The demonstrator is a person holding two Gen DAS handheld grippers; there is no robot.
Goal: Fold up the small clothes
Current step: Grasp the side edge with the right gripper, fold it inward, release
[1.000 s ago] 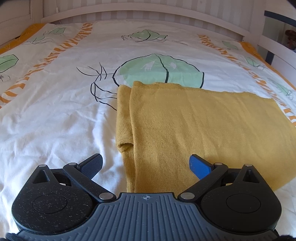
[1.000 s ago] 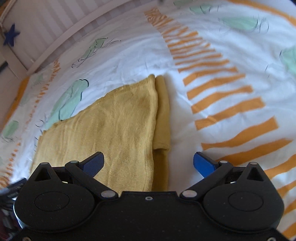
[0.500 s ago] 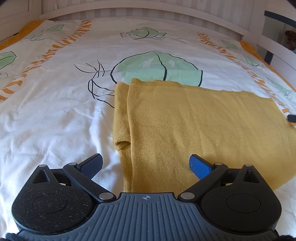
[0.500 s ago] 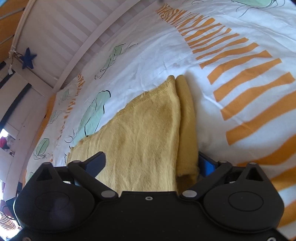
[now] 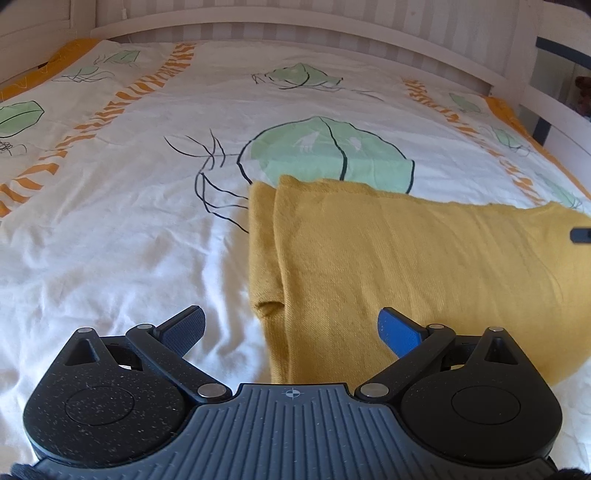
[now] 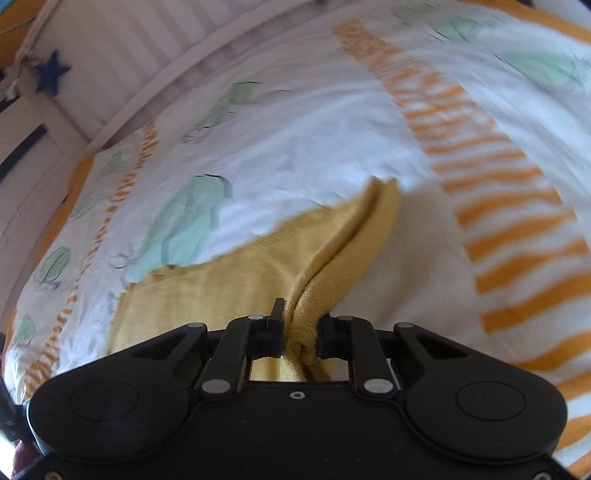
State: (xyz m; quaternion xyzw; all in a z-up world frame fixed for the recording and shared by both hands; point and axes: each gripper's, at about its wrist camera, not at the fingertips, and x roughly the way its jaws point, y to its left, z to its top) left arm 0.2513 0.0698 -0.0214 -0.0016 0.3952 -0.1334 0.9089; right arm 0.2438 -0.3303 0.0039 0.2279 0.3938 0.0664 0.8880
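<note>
A mustard-yellow knitted garment (image 5: 406,266) lies on the bed, with both side parts folded in. My left gripper (image 5: 291,330) is open, its blue pads spread over the garment's near left corner, just above it. My right gripper (image 6: 299,334) is shut on the garment's near right edge (image 6: 332,280) and lifts the fold off the bedcover. A tip of the right gripper (image 5: 580,235) shows at the right edge of the left wrist view.
The bedcover (image 5: 129,221) is white with green leaf prints and orange stripes. A white slatted bed frame (image 5: 295,26) runs along the far side and a rail (image 5: 554,110) on the right. A blue star (image 6: 51,72) hangs on the frame.
My right gripper has moved onto the garment's right edge, closed on it and raised it. My left gripper has stayed open near the left corner, drifting slightly.
</note>
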